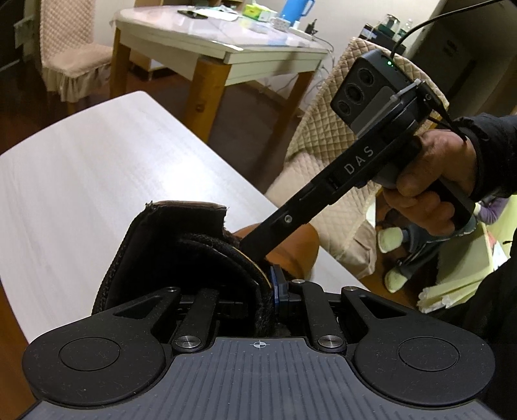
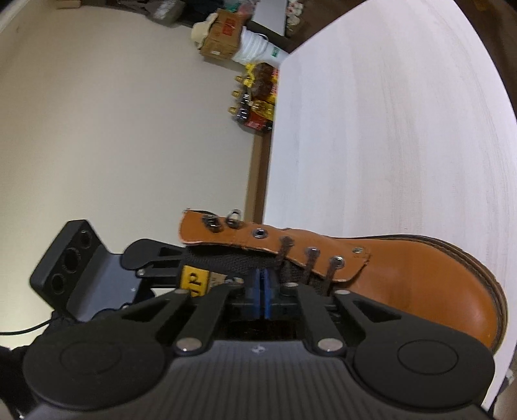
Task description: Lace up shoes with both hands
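Boots: one brown boot (image 2: 420, 278), lying on the white table (image 2: 387, 129), toe toward its near edge.
Laces: one dark lace (image 2: 310, 261) crossing three eyelets.
Left gripper (image 1: 258, 278): clamped on the boot's collar.
Right gripper (image 2: 261, 290): pads pressed together (nothing visibly between).

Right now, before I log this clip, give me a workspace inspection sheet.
Surface: pale wood-grain table, bare around the boot.
Job's things: tan leather lace-up boot; dark brown lace through lower eyelets, upper ones empty.
Clutter: nothing seen on this table.
Grippers: left gripper clamped on the boot's black collar; right gripper shut at the lacing.
Cables: black cable on the right unit.
Surroundings: quilted chair, second table, boxes, bottles.
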Motion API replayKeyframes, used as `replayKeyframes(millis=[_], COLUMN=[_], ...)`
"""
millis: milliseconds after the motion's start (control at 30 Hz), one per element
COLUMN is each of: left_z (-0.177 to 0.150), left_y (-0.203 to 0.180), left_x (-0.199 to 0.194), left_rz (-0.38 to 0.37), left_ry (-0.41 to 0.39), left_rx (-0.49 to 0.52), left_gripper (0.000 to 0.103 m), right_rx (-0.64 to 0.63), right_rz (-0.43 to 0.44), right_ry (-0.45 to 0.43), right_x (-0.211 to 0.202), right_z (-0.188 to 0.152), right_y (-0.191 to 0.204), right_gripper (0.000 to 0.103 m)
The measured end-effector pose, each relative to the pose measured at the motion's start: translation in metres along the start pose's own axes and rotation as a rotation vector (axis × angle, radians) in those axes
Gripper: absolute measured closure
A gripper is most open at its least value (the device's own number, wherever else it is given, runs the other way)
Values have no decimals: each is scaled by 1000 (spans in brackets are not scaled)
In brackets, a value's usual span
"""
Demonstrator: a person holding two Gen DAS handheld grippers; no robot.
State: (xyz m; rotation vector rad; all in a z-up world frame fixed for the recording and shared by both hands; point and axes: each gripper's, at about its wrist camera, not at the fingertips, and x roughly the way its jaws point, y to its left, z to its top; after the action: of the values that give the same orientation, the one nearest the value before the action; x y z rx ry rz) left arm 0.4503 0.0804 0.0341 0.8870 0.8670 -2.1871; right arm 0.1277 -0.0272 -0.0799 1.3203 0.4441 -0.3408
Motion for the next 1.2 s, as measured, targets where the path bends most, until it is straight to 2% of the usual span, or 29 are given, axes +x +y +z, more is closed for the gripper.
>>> replayKeyframes(millis=[167, 300, 333, 467, 600, 700, 767, 900, 967, 1000, 1133, 1200], left_z=[-2, -8, -9, -9, -1, 10, 15, 25, 25, 25, 23, 20], left_y=[6, 11, 11, 5, -18, -37, -46, -65, -66, -66, -69, -67], left_x=[-3, -16, -20, -41, -68, -72, -64, -24, -8, -3, 1, 0], left_rz=[-5, 10, 21, 104, 208, 222, 229, 306, 326, 323, 316, 321], left_ry=[-4, -22, -25, -37, -107, -149, -143, -81, -57, -51, -35, -29], left_rx=[-71, -139, -145, -143, -96, -49, -2, 120, 130, 124, 57, 35], left_gripper=[89, 83, 80, 78, 79, 79, 77, 76, 82, 99, 100, 100], right_rx=[5, -4, -7, -15, -13, -25, -37, -77, -91, -95, -76, -18], right_rz=[-16, -39, -37, -26, 4, 32, 41, 75, 79, 81, 62, 42], right_ry=[-66, -199, -208, -214, -218, -219, -221, -221, -230, -237, -256, -269], right_x=[-22, -55, -58, -59, -57, -59, -64, -78, -83, -87, -90, -88], right_z=[8, 17, 19, 19, 16, 14, 13, 11, 11, 11, 11, 6], right_y=[6, 12, 13, 15, 20, 29, 35, 52, 57, 58, 50, 32], right_gripper=[101, 101, 101, 101, 101, 101, 101, 100, 100, 100, 99, 94])
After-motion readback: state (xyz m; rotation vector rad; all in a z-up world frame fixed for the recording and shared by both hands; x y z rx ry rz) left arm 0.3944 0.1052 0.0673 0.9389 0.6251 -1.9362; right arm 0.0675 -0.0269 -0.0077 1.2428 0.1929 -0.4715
